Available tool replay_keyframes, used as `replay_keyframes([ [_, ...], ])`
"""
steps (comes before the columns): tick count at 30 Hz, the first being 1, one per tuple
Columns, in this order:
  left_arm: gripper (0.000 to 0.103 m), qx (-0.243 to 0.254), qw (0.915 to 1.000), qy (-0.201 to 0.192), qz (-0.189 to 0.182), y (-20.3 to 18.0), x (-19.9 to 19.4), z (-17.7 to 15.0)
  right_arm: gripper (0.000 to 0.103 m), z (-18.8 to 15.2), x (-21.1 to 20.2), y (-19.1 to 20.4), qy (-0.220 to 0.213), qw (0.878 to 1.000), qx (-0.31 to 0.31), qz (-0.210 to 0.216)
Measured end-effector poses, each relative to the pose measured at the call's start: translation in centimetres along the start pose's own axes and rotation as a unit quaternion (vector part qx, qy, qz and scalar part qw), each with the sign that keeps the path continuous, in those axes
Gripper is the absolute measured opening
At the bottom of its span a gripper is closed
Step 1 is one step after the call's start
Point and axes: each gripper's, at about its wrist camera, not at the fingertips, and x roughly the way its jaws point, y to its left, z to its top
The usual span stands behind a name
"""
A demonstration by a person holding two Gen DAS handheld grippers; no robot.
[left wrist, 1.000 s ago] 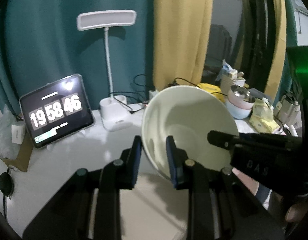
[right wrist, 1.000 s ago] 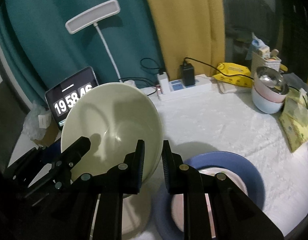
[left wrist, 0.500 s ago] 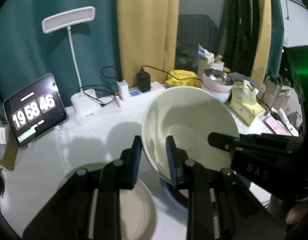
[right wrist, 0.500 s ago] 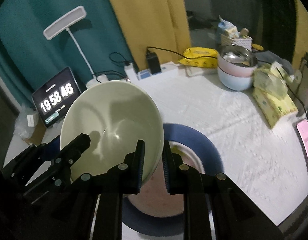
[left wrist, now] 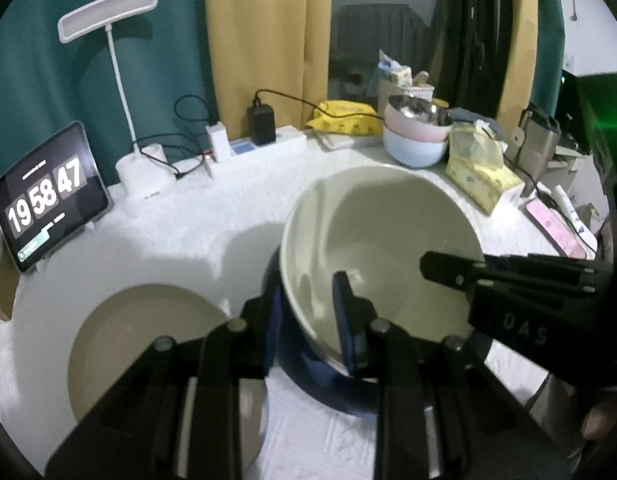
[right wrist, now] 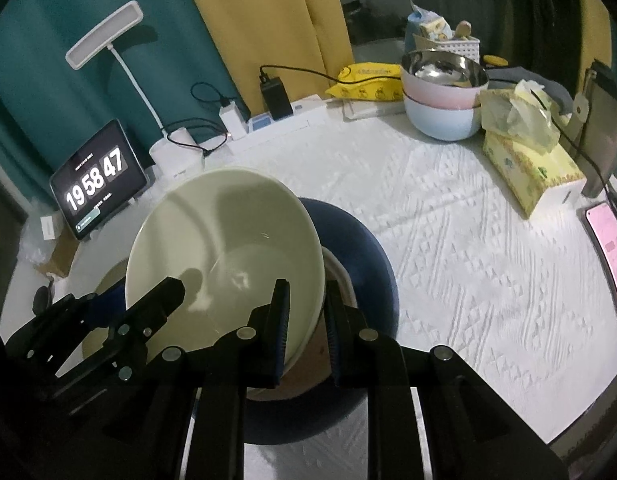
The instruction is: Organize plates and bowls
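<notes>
A large pale cream bowl hangs tilted above the table, held at opposite sides of its rim. My left gripper is shut on the near-left rim, one finger inside and one outside. My right gripper is shut on the bowl at its right rim. Directly beneath it lies a dark blue plate with a pinkish dish in it, mostly hidden. A beige plate lies flat to the left.
At the back right stands a stack of a blue bowl, a pink bowl and a steel bowl. A tissue box and a pink phone lie right. A clock tablet, a lamp base and a power strip line the back.
Both grippers carried the bowl rightward and lower, from above the beige plate to over the blue plate. The grip on the rim is unchanged.
</notes>
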Motion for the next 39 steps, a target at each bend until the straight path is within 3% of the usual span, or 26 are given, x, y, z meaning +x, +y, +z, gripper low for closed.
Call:
replay_keyframes([
  [14,0.025,-0.002,0.9991,0.040,0.012,-0.9,2.0,-1.3,0.020,-1.3,0.6,-0.6,0.003,1.000,-0.023,0.000],
  [29,0.027,0.000,0.9970,0.064,0.045,-1.2,3.2,-0.6,0.026,-1.6,0.5,-0.2,-0.011,0.996,-0.093,0.003],
  [32,0.027,-0.003,0.9966,0.068,0.046,-1.1,3.3,-0.5,0.030,-1.5,0.0,-0.2,-0.014,0.995,-0.102,0.011],
  [35,0.027,-0.005,0.9964,0.073,0.044,-1.3,3.4,-0.5,0.044,-1.5,-0.5,-0.2,-0.020,0.994,-0.109,0.014],
  [39,0.028,-0.011,0.9967,0.069,0.042,-1.3,3.0,-0.1,0.045,-1.3,-1.1,-0.6,-0.028,0.994,-0.108,0.015],
])
